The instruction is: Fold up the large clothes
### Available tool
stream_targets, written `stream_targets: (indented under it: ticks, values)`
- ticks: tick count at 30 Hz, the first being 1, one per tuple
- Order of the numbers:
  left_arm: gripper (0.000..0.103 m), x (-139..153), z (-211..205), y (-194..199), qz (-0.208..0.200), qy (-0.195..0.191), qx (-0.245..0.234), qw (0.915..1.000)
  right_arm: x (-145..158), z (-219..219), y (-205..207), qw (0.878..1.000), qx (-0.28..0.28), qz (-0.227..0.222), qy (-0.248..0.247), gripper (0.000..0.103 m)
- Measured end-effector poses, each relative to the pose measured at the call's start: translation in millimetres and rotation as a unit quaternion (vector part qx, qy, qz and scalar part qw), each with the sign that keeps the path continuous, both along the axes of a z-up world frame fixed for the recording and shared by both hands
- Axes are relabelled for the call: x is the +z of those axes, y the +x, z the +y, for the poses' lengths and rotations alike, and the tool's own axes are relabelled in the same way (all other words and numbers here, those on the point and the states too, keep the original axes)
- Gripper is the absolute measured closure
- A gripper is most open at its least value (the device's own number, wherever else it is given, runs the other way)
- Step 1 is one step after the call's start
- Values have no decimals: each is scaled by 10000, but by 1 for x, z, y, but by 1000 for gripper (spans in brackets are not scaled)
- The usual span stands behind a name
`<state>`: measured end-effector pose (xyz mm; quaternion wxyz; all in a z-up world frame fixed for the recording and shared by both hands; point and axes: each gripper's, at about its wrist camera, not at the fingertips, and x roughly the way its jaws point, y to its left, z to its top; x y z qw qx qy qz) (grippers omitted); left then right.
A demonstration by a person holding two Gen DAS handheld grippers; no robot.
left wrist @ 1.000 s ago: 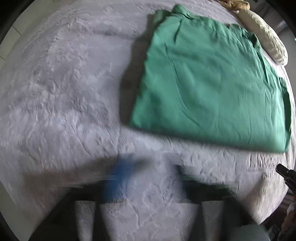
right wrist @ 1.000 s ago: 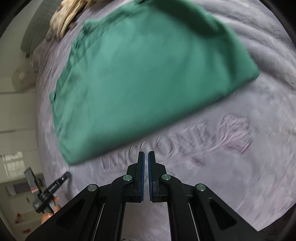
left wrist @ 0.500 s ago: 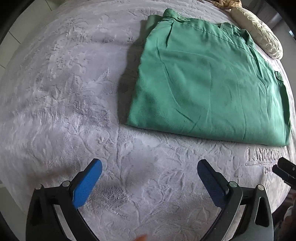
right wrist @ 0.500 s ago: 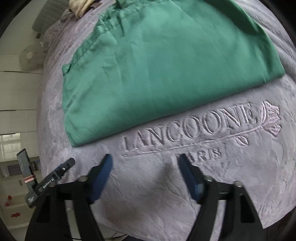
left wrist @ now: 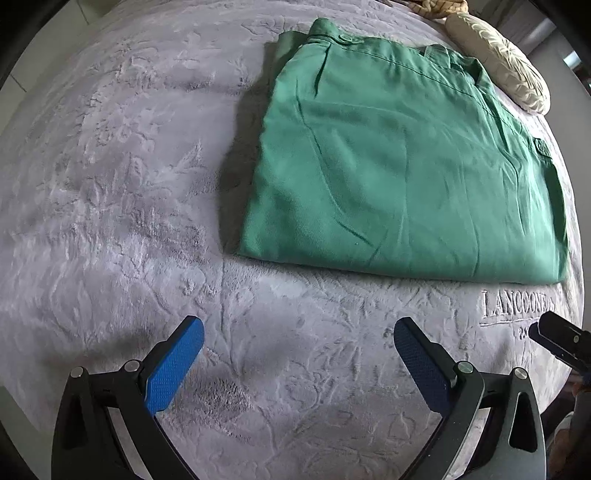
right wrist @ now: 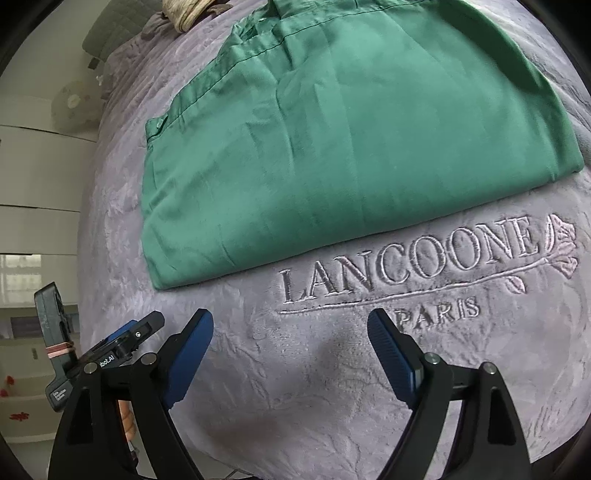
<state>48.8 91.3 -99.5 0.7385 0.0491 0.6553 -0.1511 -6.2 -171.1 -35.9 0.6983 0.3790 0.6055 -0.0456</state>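
Folded green trousers [left wrist: 399, 166] lie flat on the grey plush blanket [left wrist: 110, 184], waistband at the far side. My left gripper [left wrist: 299, 328] hangs open over bare blanket, short of the trousers' near edge, with nothing between its blue pads. In the right wrist view the trousers [right wrist: 332, 147] fill the upper half. My right gripper [right wrist: 291, 319] hovers over the embossed lettering [right wrist: 406, 258]; its jaws are opening and nothing is between them. Each gripper shows at the edge of the other's view: the right gripper [left wrist: 557, 341] and the left gripper [right wrist: 125, 339].
A cream pillow [left wrist: 498, 62] and a beige cloth [right wrist: 184, 14] lie beyond the trousers at the head of the bed. The blanket drops off at the bed's near edge, under both grippers. A white fan [right wrist: 74, 103] and white cabinets stand off to the left.
My right gripper's jaws went from shut to wide apart, and the embossed lettering now sits closer under them. The left view went from blurred to steady, its jaws now spread wide.
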Motion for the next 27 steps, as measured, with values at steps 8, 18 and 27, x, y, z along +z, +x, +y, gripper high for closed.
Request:
stream_targets:
  ticks: [8,18,27]
  values:
    - [0,-2,4,5,21,-60,-47,10000,-2,7,-2,9996,-192,-55,195,15]
    - [0,2,31,34,-138,-272,112,9995,-8,11,5,9974,-416,-20,593,15]
    - [0,-9,48,63,-35,-643,314,9974,-38,38,38,9748,-887,-672,1933,15]
